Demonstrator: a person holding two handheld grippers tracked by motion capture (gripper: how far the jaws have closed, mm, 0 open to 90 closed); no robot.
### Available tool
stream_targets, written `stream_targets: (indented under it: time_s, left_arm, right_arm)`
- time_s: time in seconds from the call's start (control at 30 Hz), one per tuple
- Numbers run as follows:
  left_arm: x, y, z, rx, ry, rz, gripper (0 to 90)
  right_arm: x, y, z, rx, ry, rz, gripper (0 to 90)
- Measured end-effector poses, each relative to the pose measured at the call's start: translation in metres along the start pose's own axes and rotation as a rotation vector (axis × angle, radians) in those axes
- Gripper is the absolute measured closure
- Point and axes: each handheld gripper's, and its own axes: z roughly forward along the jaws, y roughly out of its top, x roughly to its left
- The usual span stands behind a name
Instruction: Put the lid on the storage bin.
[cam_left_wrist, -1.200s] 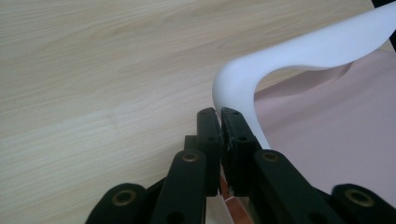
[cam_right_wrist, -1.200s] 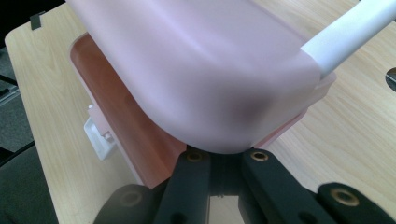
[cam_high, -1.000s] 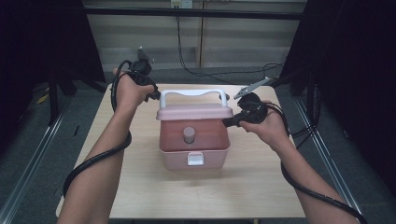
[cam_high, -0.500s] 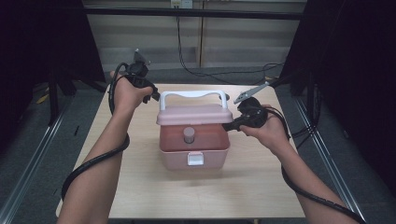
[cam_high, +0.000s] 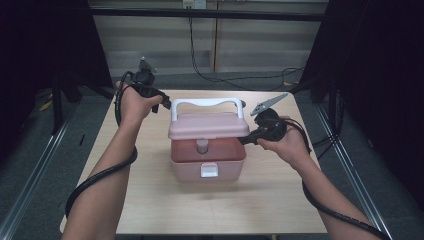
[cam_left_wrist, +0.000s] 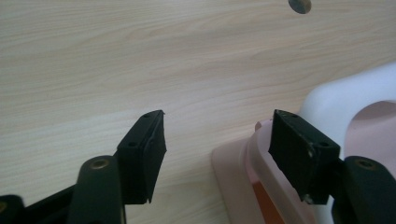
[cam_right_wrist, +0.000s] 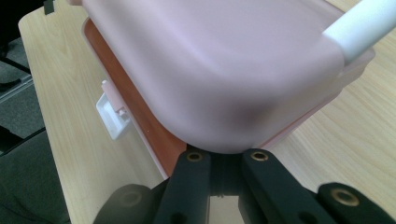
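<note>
pink box (cam_high: 208, 150), latch facing person, handle (cam_high: 207, 103) crosswise

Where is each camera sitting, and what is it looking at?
High view: above the person's side, facing forward and down at the table and pink box; both forearms, left gripper, right gripper.
Left gripper view: on the left gripper, facing down past open fingers to tabletop and box corner.
Right gripper view: on the right gripper, close under the pink lid.
All share the box.
</note>
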Motion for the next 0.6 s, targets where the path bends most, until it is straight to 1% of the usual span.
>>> stream_targets:
  time_s: [0.07, 0.13, 0.3, 0.43, 0.6]
  left_arm:
    - [0.0014, -0.001, 0.0008, -0.006, -0.004, -0.004, 31.8]
    - [0.0026, -0.0018, 0.0012, -0.012, 0.003, 0.0, 29.9]
    - [0.0037, -0.0047, 0.0028, -0.018, 0.004, 0.008, 26.7]
    - [0.005, -0.0069, 0.0035, -0.024, 0.004, 0.004, 25.4]
    - [0.008, -0.0101, 0.0033, -0.026, 0.004, -0.002, 25.0]
  right_arm:
    - [0.0007, -0.0009, -0.0001, 0.0, 0.002, -0.003, 90.0]
    - [0.0011, -0.0018, 0.0004, 0.0, 0.004, -0.003, 90.0]
    - [0.0018, -0.0047, 0.0023, 0.002, 0.007, 0.0, 90.0]
    - [0.0028, -0.0069, 0.0031, -0.003, 0.014, 0.002, 90.0]
    - [0.0044, -0.0087, 0.0046, 0.005, 0.008, -0.003, 90.0]
